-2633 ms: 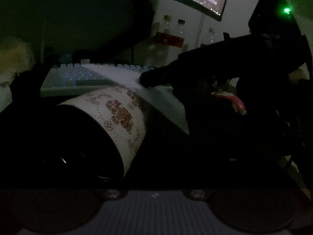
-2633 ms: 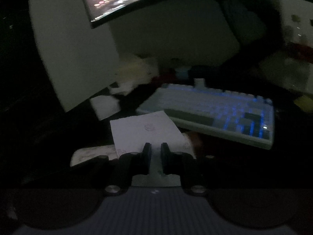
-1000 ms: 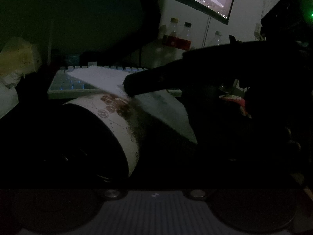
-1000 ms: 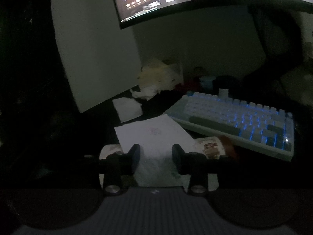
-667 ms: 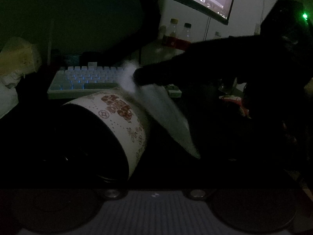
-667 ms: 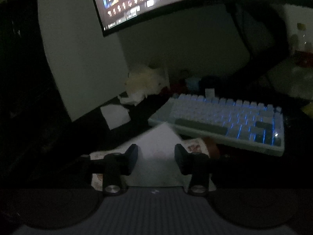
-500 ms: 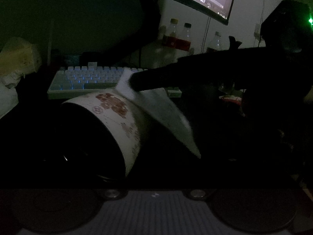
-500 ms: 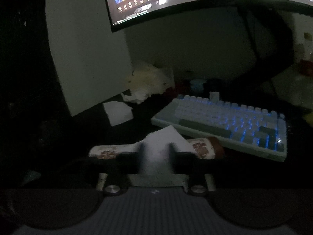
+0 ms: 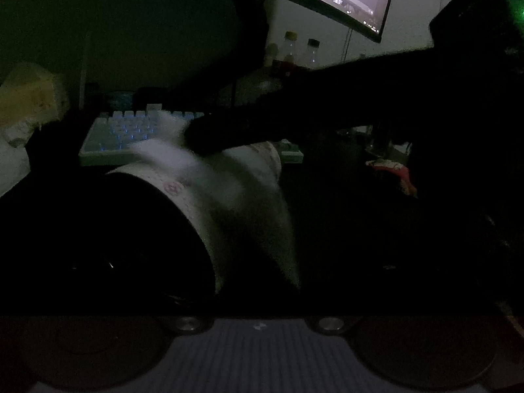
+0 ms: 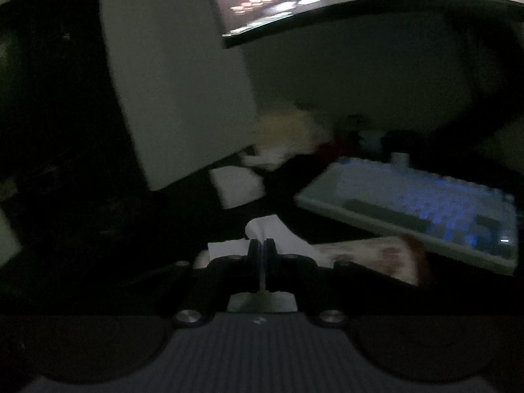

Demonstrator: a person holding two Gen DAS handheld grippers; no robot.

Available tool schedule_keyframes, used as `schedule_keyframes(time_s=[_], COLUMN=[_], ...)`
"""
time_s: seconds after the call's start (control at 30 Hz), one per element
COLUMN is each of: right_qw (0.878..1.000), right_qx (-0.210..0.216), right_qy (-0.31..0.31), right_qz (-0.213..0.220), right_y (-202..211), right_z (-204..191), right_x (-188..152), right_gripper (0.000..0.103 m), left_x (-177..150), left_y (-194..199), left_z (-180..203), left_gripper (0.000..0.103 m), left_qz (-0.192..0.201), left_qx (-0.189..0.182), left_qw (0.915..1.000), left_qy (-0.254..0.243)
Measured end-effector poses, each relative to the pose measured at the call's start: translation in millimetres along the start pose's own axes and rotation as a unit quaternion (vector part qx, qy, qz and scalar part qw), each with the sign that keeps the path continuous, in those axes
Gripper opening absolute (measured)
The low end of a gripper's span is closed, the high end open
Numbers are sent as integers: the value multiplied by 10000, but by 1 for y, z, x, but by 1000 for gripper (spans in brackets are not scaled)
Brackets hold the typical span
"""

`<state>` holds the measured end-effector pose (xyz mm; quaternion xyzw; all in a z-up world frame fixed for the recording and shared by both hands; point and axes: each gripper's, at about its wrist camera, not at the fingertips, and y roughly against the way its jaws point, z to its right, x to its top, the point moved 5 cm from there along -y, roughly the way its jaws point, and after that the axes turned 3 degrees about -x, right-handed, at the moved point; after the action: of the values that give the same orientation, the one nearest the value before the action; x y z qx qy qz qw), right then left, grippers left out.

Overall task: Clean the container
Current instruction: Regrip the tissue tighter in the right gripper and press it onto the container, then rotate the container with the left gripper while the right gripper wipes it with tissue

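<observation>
On the dark desk, one container [image 9: 203,203]; right gripper [image 10: 262,245] fingers pinch one tissue [image 10: 271,232]; left's unseen.

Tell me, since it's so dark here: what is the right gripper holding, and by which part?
The right gripper is shut on a white tissue, pinching its bunched middle above the cup.

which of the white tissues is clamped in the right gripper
The tissue draped over the patterned container, pinched in the shut right gripper. The other tissue lies loose farther back on the desk.
</observation>
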<state>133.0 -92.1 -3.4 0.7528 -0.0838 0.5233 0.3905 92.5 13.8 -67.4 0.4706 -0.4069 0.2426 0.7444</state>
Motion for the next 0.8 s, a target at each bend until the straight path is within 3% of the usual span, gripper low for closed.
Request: schedule_keyframes(time_s=[0.17,0.23,0.4,0.5,0.63,0.73,0.8], right_qw=[9953,9958,9980,9985,9973,9956,9991], right_qx=[-857,-738,554,441,-687,-736,-325], right_qy=[-438,-505,41,129,-239,-563,-263], right_qz=[-129,-200,-300,-302,-118,-102,-96], right_y=[-3,-2,2,2,-3,-2,2], right_z=[50,47,-15,-12,46,57,31], right_x=[7,8,0,2,9,9,4], right_gripper=[4,4,4,4,4,4,4], left_x=[5,7,6,9,13,17,7], left_y=[-2,-4,2,-1,-8,-11,-14], left_z=[-10,-10,-11,-15,-21,-27,-14], left_gripper=[103,103,103,103,103,102,102], left_qz=[-11,-12,-31,-47,-44,-37,-40], left_qx=[2,-13,-22,-46,-44,-42,-41], left_qw=[10000,10000,10000,10000,10000,10000,10000], left_qy=[-25,-19,-41,-42,-35,-21,-23])
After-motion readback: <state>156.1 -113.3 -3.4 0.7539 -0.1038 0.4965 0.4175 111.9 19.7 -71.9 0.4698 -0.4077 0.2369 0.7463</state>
